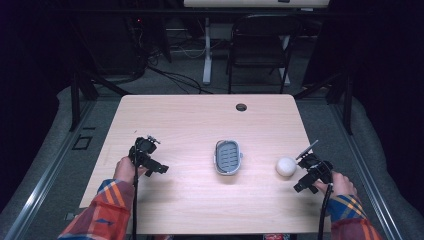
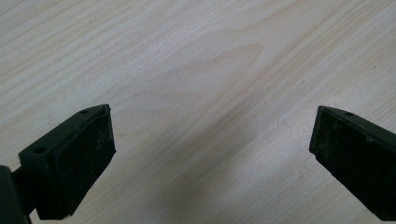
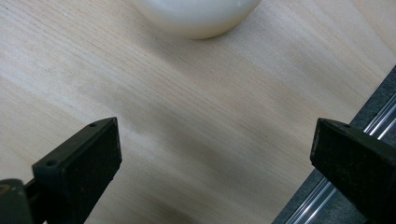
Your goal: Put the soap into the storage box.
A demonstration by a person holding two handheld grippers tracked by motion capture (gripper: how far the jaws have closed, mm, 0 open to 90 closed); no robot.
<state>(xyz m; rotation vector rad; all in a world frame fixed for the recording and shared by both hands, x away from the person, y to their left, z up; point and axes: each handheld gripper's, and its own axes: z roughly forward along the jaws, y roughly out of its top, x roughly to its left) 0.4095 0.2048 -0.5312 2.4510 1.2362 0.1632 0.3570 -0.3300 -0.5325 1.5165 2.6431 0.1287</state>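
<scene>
Two grippers, both spread wide and empty: left gripper [image 1: 148, 156] over bare wooden table [image 1: 190, 120], right gripper [image 1: 312, 173] just beside white ball [image 1: 286, 166]. Grey slotted soap dish [image 1: 228, 157] mid-table between them.

A rectangular light-wood table [image 1: 190, 120] has a small dark round hole [image 1: 241, 107] near its far edge. A grey rounded plastic tray [image 1: 228, 157] lies nearer than the hole; a white ball [image 1: 286, 166] sits right of the tray.
</scene>
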